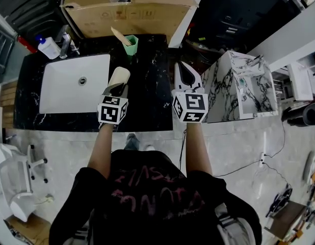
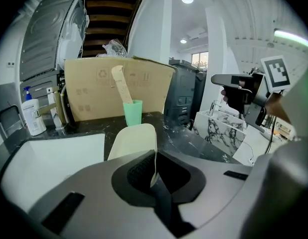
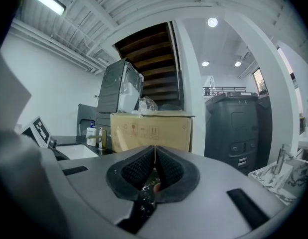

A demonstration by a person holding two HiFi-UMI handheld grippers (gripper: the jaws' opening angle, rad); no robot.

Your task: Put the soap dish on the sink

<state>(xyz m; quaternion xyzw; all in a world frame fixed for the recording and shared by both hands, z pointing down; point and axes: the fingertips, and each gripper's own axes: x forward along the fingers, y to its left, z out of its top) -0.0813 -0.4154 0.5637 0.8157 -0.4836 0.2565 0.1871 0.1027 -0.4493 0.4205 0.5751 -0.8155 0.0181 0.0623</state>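
Note:
The soap dish point(image 1: 120, 76) is a cream oval dish; it hangs over the black marble counter just right of the white sink basin point(image 1: 66, 93). My left gripper point(image 1: 115, 90) is shut on the dish's near edge. In the left gripper view the soap dish point(image 2: 134, 141) sticks out forward, pinched on its right rim by the left gripper point(image 2: 154, 158), with the sink basin point(image 2: 49, 158) to its left. My right gripper point(image 1: 187, 74) hovers over the counter's right end. The right gripper point(image 3: 155, 153) is shut with nothing between its pads.
A green cup point(image 1: 130, 45) with a cream stick stands at the counter's back. A soap bottle point(image 1: 48, 47) and faucet point(image 1: 66, 41) sit behind the basin. A cardboard box point(image 1: 129, 11) lies beyond. A white marble vanity point(image 1: 239, 86) stands to the right.

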